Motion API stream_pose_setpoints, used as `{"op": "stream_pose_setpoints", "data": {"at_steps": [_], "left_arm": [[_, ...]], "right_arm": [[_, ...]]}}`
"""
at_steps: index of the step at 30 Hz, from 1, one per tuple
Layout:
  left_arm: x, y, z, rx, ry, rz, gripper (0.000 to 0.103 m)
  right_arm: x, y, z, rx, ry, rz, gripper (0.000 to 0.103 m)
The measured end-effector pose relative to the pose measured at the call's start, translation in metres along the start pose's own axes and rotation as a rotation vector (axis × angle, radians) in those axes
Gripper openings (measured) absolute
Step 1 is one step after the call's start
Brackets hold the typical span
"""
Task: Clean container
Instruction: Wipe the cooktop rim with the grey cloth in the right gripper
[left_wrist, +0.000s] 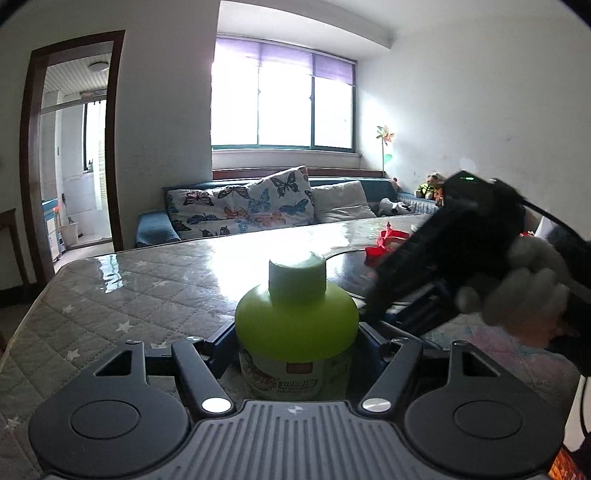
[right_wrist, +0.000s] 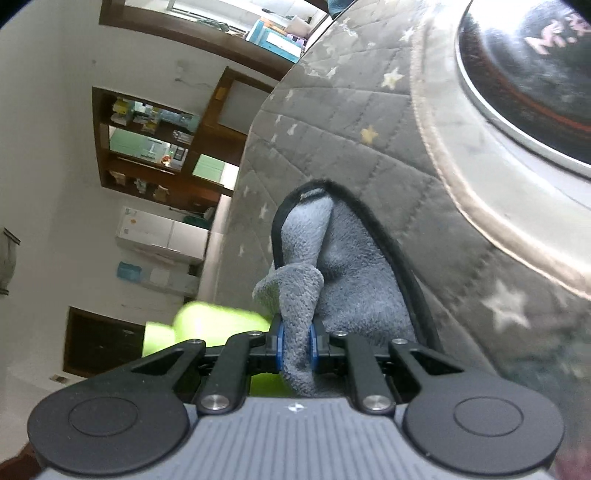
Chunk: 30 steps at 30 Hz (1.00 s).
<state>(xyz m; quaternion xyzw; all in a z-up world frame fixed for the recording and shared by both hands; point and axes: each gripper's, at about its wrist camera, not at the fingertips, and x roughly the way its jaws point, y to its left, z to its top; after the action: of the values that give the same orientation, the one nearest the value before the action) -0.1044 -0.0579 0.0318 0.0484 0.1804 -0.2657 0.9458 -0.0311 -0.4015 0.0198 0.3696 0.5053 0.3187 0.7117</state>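
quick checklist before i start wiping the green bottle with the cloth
1. Left gripper clamped on the green bottle: ok, fingers sit against both sides of its body.
2. Bottle upright with its pale green cap on: ok.
3. Right gripper holding the grey cloth: ok, the blue pads pinch a fold of it.
4. Cloth touching the bottle: cannot tell; the right wrist view shows the bottle only as a blurred green patch beside the cloth.
5. Cloth free to wipe: ok, most of it extends past the fingers.
6. Quilted table cover beneath the bottle: cannot tell whether the bottle rests on it or is lifted.
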Motion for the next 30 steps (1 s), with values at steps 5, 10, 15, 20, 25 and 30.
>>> {"op": "stream_pose_setpoints", "data": {"at_steps": [5,10,15,20,25,30], "left_arm": [[0.000,-0.002,-0.001,0.012,0.003,0.005,0.071],[0.000,-0.003,-0.001,0.016,0.005,0.005,0.071],[0.001,-0.004,0.000,0.017,0.007,0.006,0.071],[0.000,-0.002,-0.001,0.012,0.008,0.005,0.071],[0.000,-0.002,-0.001,0.013,0.003,0.004,0.071],[0.001,-0.002,-0.001,0.014,0.001,0.002,0.071]], "right_arm": [[-0.024,0.010,-0.013,-0.013,-0.033,0.028,0.011],[-0.053,0.044,-0.013,-0.100,-0.105,0.137,0.011],[-0.057,0.092,-0.022,-0.276,-0.095,0.181,0.011],[-0.027,0.109,-0.035,-0.392,-0.023,0.099,0.011],[-0.018,0.125,-0.031,-0.447,-0.045,0.061,0.011],[-0.009,0.119,-0.011,-0.365,-0.068,0.064,0.011]]}}
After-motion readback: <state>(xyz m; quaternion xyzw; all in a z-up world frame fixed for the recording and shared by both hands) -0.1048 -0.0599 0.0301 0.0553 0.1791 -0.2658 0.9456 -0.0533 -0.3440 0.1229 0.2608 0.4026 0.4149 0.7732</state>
